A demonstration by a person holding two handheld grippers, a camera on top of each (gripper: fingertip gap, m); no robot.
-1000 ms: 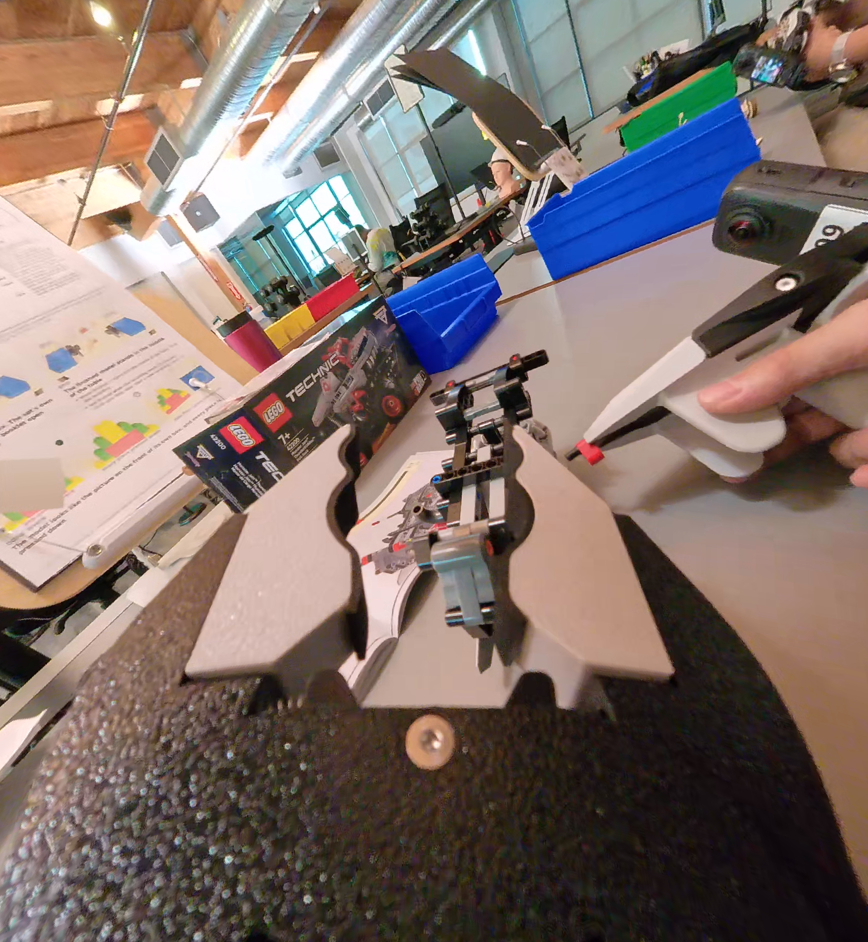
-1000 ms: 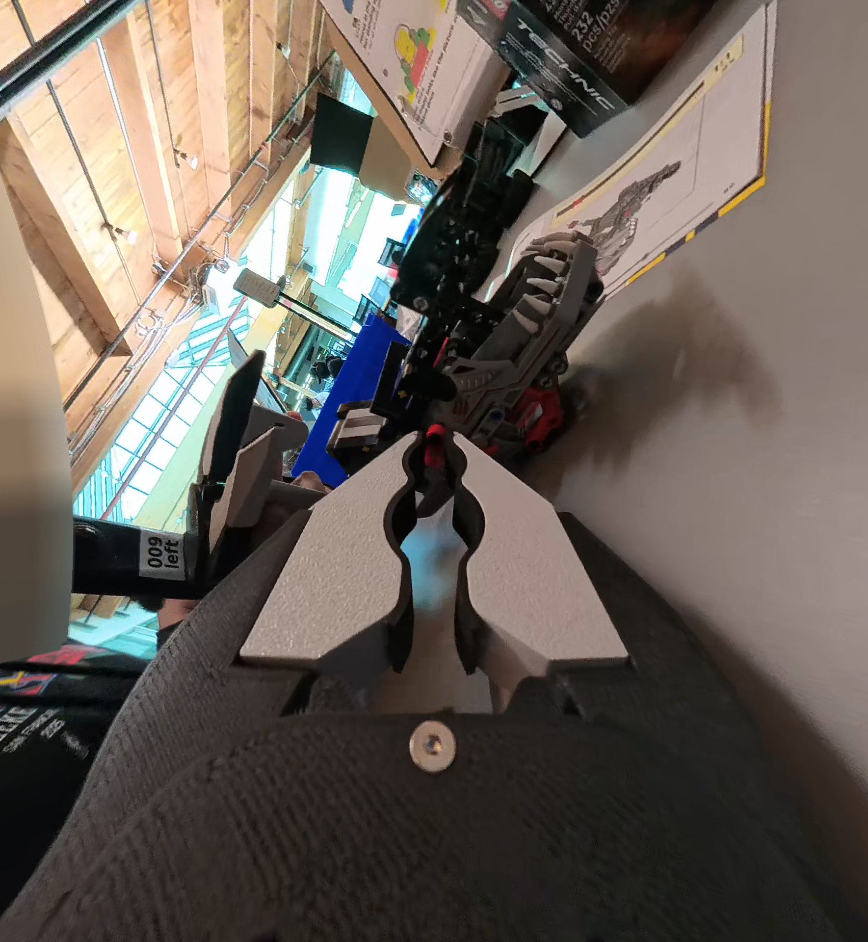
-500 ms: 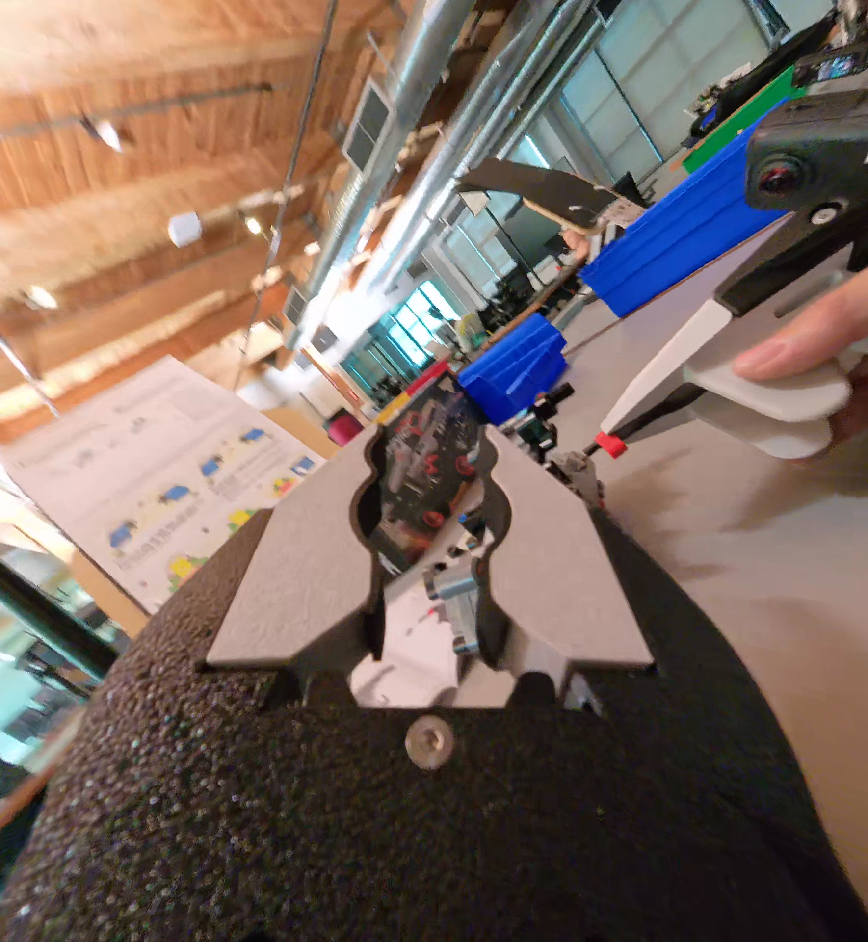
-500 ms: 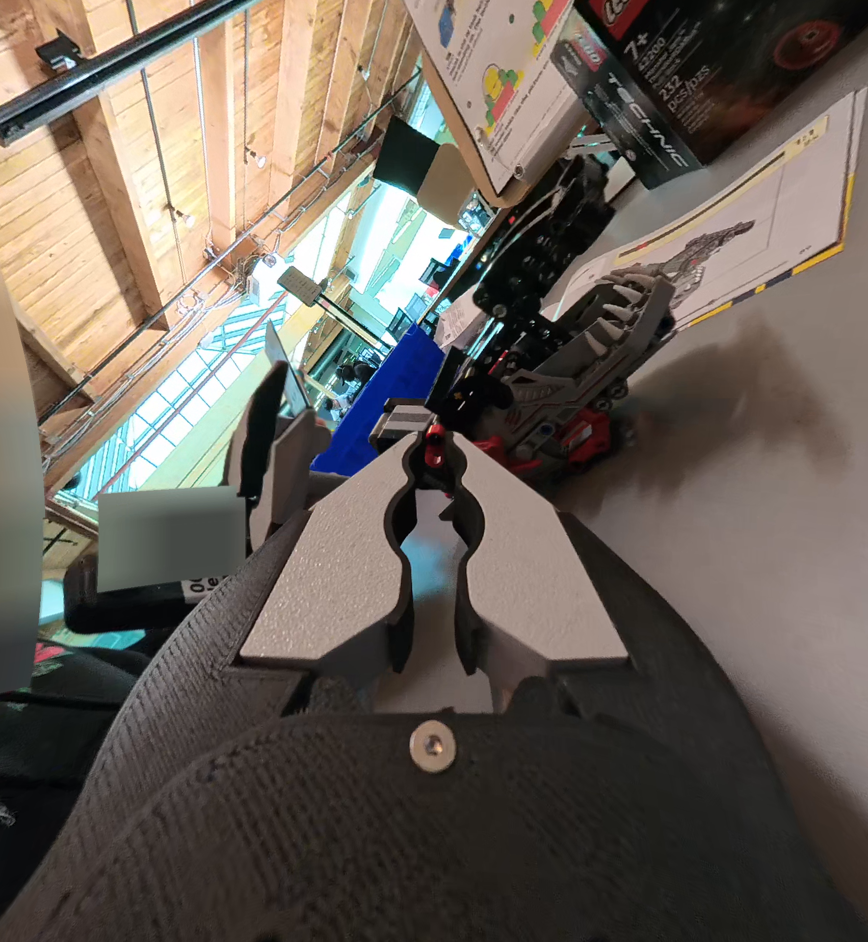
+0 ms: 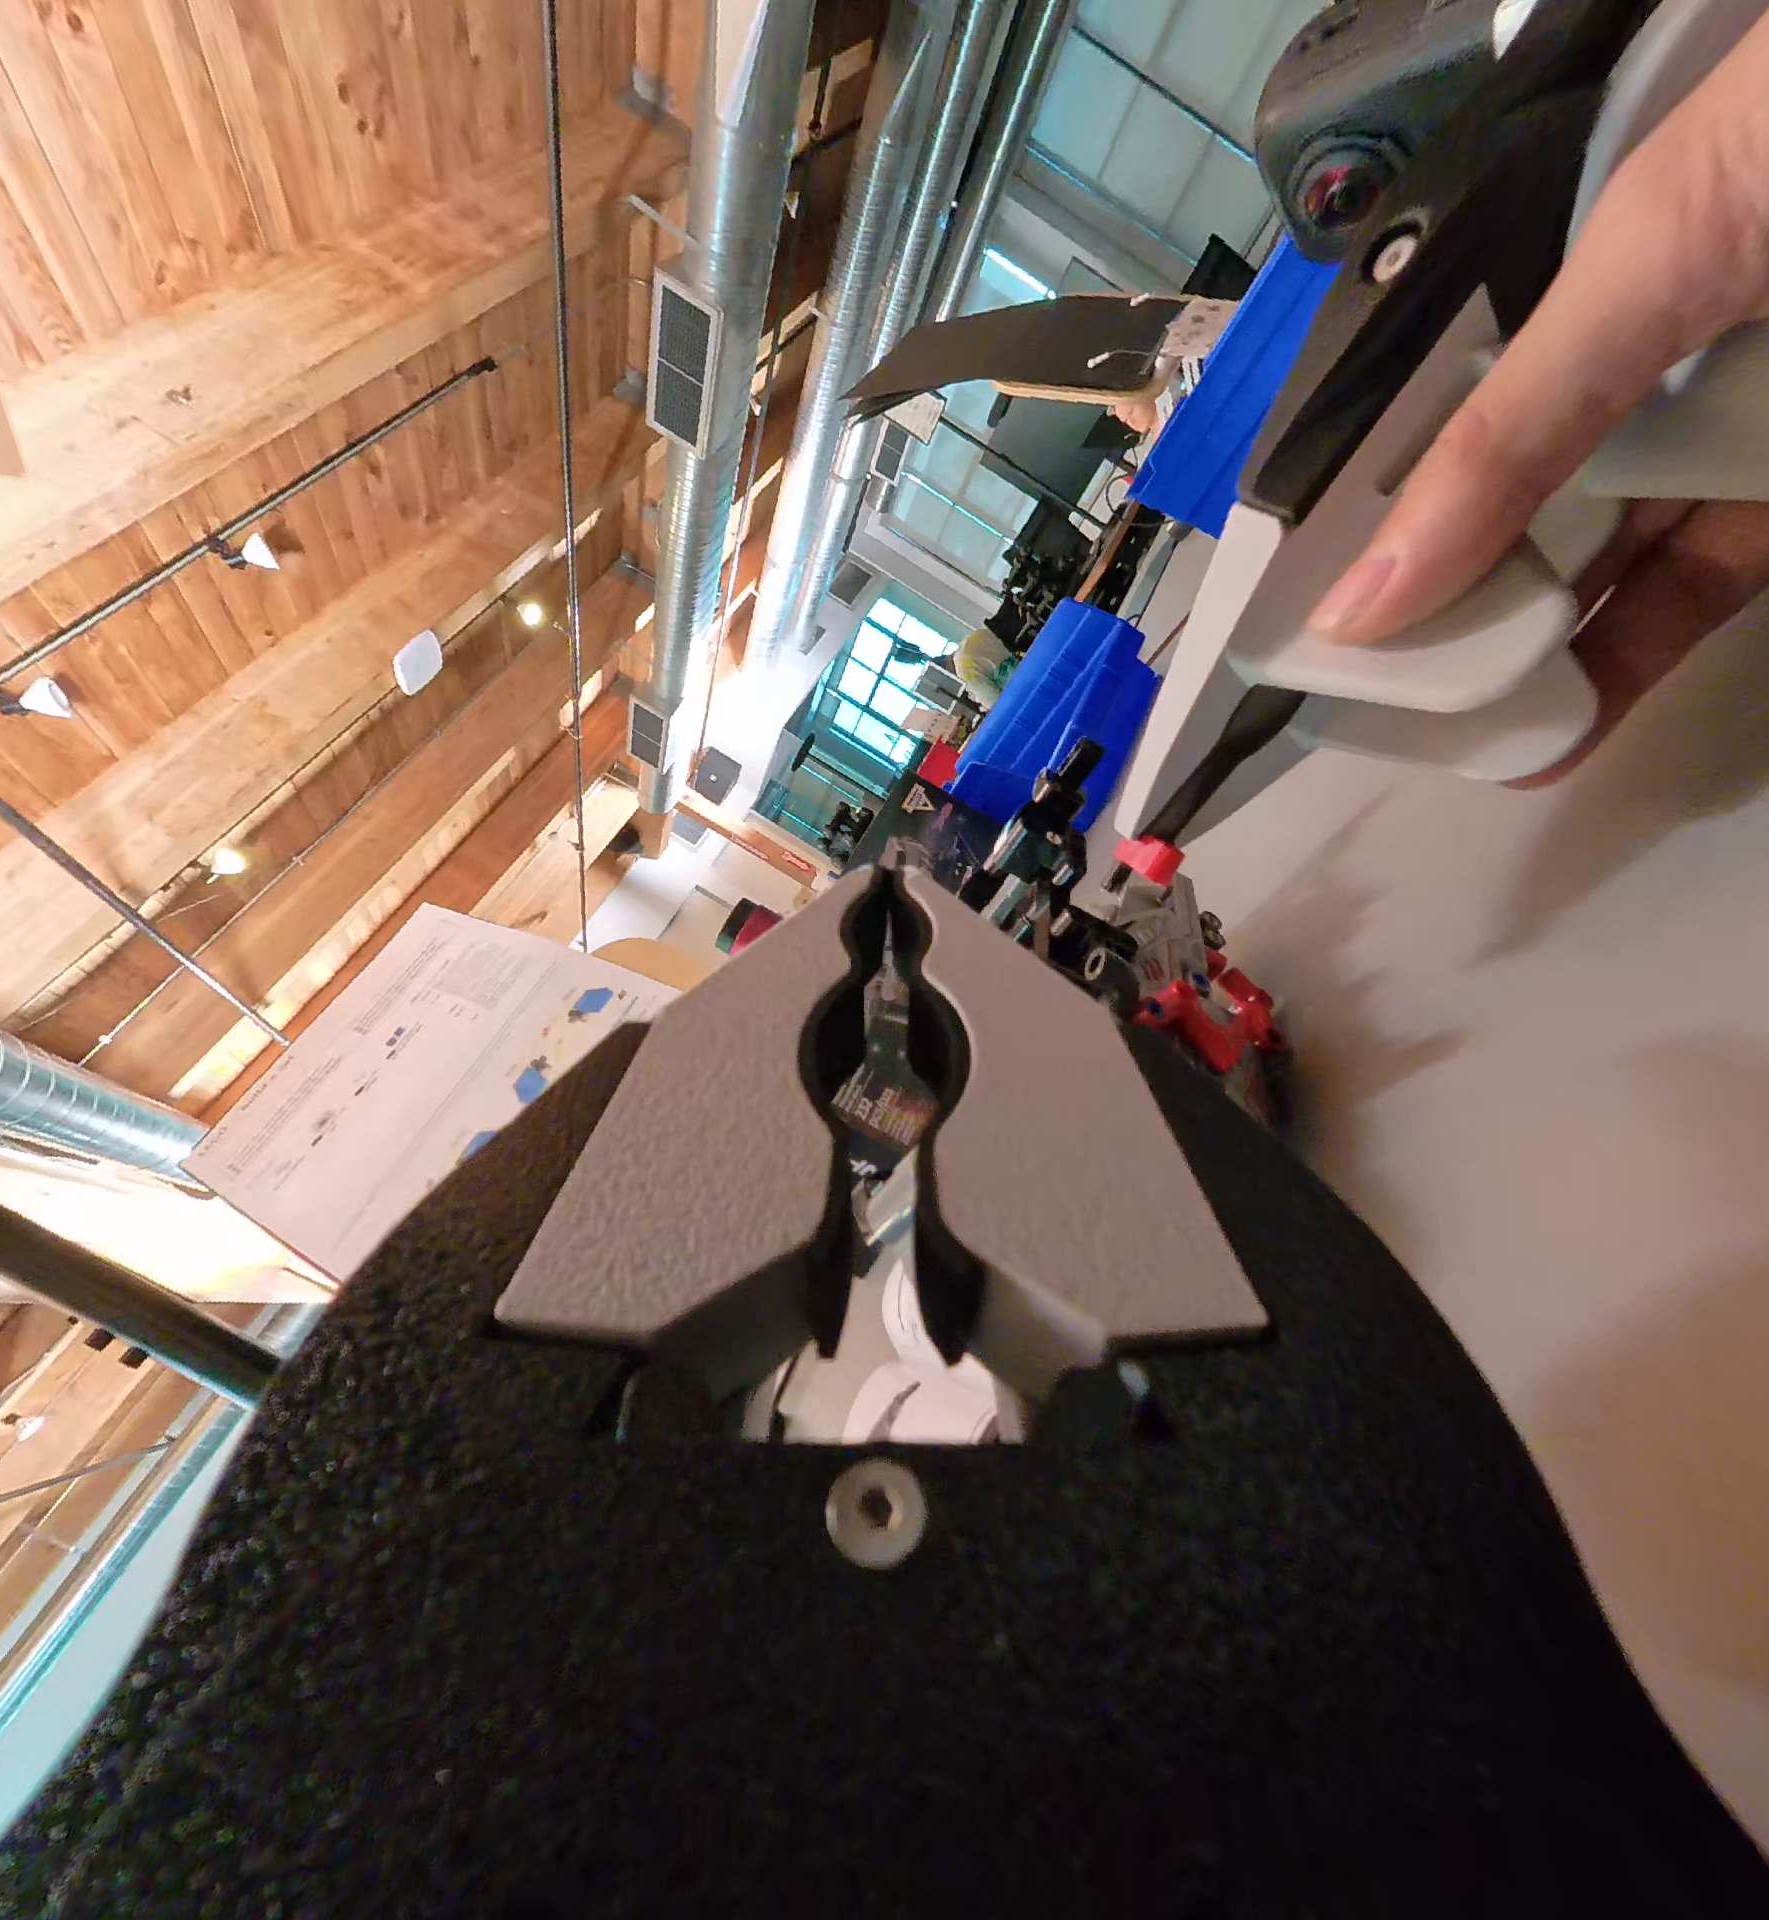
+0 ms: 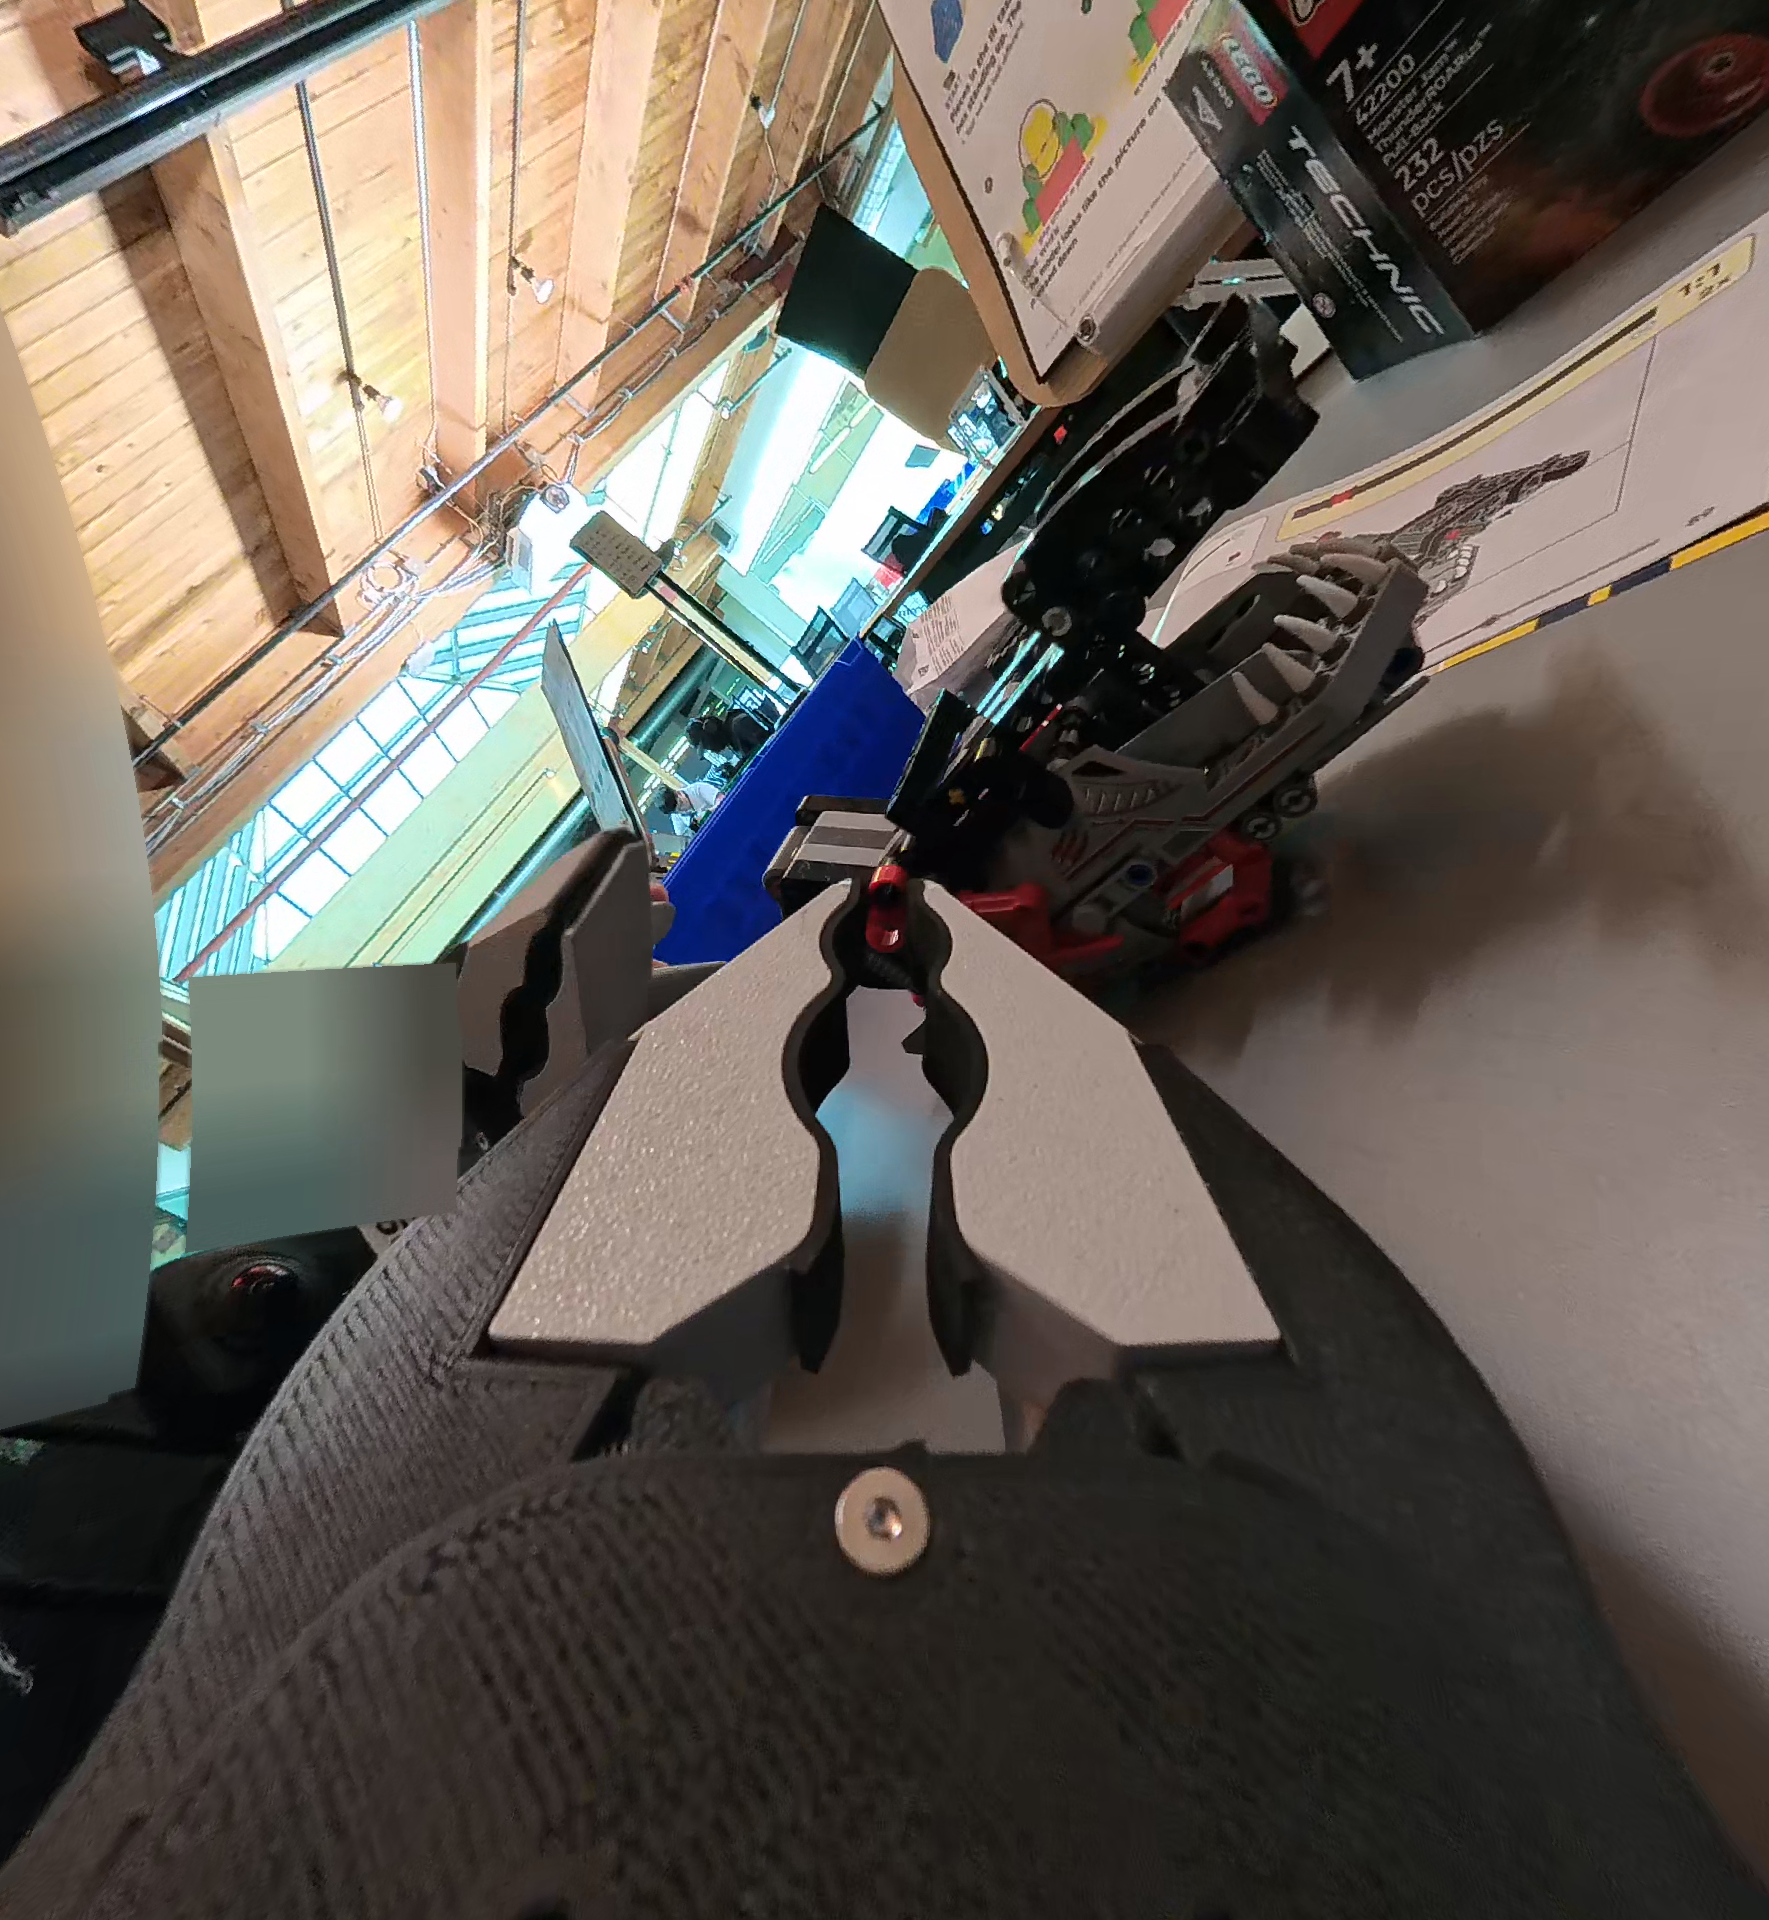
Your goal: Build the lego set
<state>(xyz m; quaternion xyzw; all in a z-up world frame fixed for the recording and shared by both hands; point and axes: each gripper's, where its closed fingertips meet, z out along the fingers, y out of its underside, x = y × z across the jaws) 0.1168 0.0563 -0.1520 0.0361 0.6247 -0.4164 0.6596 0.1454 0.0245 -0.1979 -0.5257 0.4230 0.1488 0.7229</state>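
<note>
Two grippers are working over the grey table (image 6: pixel 1586 1039), where the lego model (image 6: pixel 1171 821) is sitting beside its booklet (image 6: pixel 1545 488). Left gripper (image 5: pixel 888 894) is closing on nothing, beside it. Right gripper (image 6: pixel 885 914) is pinching a small red pin (image 6: pixel 884 910) against the model.

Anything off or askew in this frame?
Nothing spilled or broken. One oddity: the red pin sits at the very tips of the right claw, a thin grip. The lego model rests on the table.

Left claw (image 5: pixel 885 914) released the model (image 5: pixel 1150 956), closing.
</note>
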